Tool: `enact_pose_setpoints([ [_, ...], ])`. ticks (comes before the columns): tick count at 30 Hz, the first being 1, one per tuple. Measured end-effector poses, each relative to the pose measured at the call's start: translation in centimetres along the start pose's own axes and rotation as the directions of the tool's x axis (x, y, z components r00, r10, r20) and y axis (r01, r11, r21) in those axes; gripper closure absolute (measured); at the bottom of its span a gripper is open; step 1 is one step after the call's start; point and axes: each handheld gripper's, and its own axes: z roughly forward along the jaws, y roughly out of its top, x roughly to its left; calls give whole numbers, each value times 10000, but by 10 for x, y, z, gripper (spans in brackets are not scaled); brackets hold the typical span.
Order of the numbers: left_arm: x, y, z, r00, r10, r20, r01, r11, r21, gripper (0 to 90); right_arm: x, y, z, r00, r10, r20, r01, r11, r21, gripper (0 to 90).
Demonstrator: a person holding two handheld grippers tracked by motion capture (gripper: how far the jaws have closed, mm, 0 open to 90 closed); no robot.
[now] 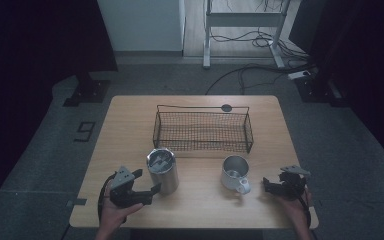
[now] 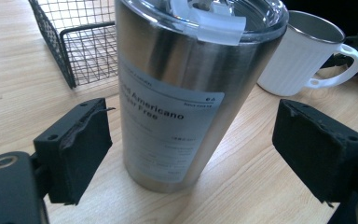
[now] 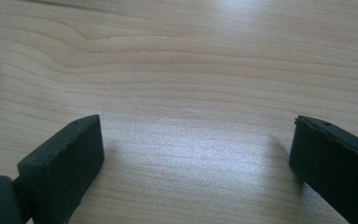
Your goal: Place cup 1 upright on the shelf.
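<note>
The stainless-steel tumbler [image 2: 186, 93] stands upright on the desk [image 1: 200, 205], near its front edge and left of centre, with a clear lid and a printed label facing the left gripper [image 1: 139, 186]. That gripper's jaws stand open on either side of the tumbler body, with a gap at each pad; nothing is gripped. Just beside the tumbler, to its right, stands a white ribbed mug [image 1: 235, 173], handle turned toward the right gripper [image 1: 275, 186]. The right gripper's jaws are open over bare desk, holding nothing. Behind both vessels sits a black wire basket [image 1: 202, 131].

Risks, judged from this state: the tumbler is tall and smooth-walled, so an off-centre or low closure could tip it or let it slip. A sideways push could knock it against the mug. A lift that is too low could catch the basket rim.
</note>
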Motion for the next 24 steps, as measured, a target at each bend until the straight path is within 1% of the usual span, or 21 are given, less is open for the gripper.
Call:
enact_pose_setpoints([
  [3, 0, 2, 3, 9999, -37, 147, 38, 10000, -45, 89, 0, 0, 0, 10000, 3, 3, -3, 10000, -3, 28],
  [5, 1, 4, 5, 9999, -89, 101, 90, 9999, -97, 75, 0, 0, 0, 10000, 0, -1, 0, 10000, -2, 28],
  [7, 2, 5, 9, 9997, -242, -10, 241, 9996, -113, 58, 0, 0, 0, 10000, -1, -2, 1, 10000, -2, 28],
  [11, 3, 7, 14, 9994, -333, 87, 334, 9993, -145, 41, 0, 0, 0, 10000, 0, 1, 0, 10000, -4, 28],
  [14, 2, 8, 16, 9995, -318, 77, 320, 9993, -205, 31, 0, 0, 0, 10000, 7, 7, -7, 10000, -5, 29],
  [15, 1, 9, 16, 9996, -297, -23, 296, 9991, -297, 30, 0, 0, 0, 10000, 11, 9, -11, 10000, -8, 29],
  [21, 1, 11, 21, 9996, -271, 71, 274, 9991, -329, 25, 0, 0, 0, 10000, 8, 9, -8, 10000, -9, 30],
  [24, 0, 12, 24, 9995, -323, -43, 322, 9988, -366, 21, 0, 0, 0, 10000, 10, 11, -10, 10000, -7, 30],
])
